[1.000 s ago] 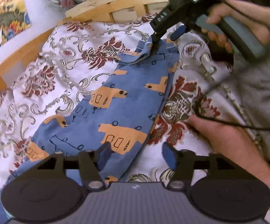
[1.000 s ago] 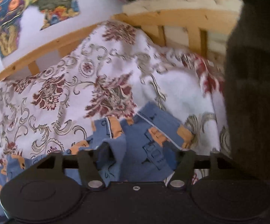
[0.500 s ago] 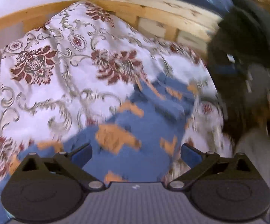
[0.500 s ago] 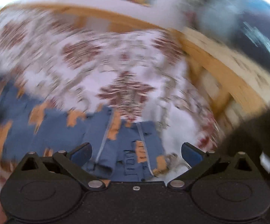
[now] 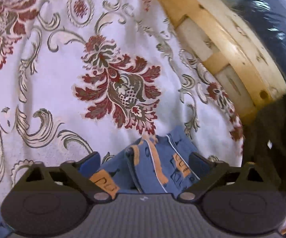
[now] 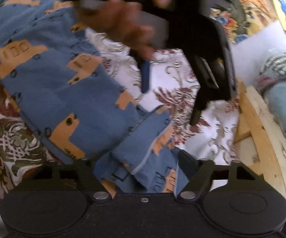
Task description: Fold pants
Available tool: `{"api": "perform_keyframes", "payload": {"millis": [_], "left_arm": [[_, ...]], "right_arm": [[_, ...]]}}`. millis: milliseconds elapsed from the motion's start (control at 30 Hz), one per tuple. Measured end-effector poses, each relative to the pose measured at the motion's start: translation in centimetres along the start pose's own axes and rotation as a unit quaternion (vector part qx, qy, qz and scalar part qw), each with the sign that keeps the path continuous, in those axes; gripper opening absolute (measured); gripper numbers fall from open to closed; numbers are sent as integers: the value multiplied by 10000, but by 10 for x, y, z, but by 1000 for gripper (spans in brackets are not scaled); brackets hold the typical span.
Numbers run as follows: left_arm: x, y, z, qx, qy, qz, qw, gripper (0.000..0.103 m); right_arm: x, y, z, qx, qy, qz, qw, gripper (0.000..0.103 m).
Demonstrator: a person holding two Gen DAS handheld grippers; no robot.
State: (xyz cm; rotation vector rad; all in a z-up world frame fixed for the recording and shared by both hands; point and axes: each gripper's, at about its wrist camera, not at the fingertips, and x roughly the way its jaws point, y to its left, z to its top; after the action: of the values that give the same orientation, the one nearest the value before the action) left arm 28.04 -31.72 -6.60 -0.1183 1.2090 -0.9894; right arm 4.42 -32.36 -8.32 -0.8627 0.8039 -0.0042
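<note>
- Left claw (image 5: pixel 144 161): fingers spread wide, released; a bunched end of the blue cotton pants with orange vehicle print (image 5: pixel 154 170) sits between them but is not pinched.
- Right claw (image 6: pixel 137 164): fingers likewise apart, gripping nothing; the folded-over band of the same pants lies in the gap, rumpled, with cloth against the camera body.
- Pants, position: spread on the white bedspread with red and olive floral damask pattern (image 5: pixel 50 75). In the right wrist view the long axis runs from the claw's mouth up and to the left, away from the claw, so the bulk of the garment lies ahead-left of the right claw.
- Nearness: both claws stand at the same bunched end; judged from these views, either could close on it, and the far length would then be drawn over.
- Person's hand (image 6: pixel 127 25): blurred, holding the other black gripper above the pants in the right wrist view.
- Pale wooden slatted bed frame (image 5: pixel 228 45): beyond the bedspread's edge, well apart from the pants.
</note>
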Motion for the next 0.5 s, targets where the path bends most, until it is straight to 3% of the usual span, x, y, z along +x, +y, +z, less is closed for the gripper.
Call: {"api": "perform_keyframes", "payload": {"millis": [100, 233, 333, 500], "left_arm": [[5, -1, 5, -85, 130, 87, 9998, 76], [10, -4, 10, -45, 387, 159, 9991, 30], [12, -10, 13, -32, 494, 191, 9986, 15], [13, -18, 22, -350, 482, -17, 9982, 11]], "right_arm": [[2, 7, 0, -179, -5, 55, 9998, 57], [3, 4, -1, -143, -49, 97, 9998, 19], [-2, -4, -2, 113, -152, 139, 9997, 16], [-10, -44, -15, 1247, -120, 287, 9917, 14]]}}
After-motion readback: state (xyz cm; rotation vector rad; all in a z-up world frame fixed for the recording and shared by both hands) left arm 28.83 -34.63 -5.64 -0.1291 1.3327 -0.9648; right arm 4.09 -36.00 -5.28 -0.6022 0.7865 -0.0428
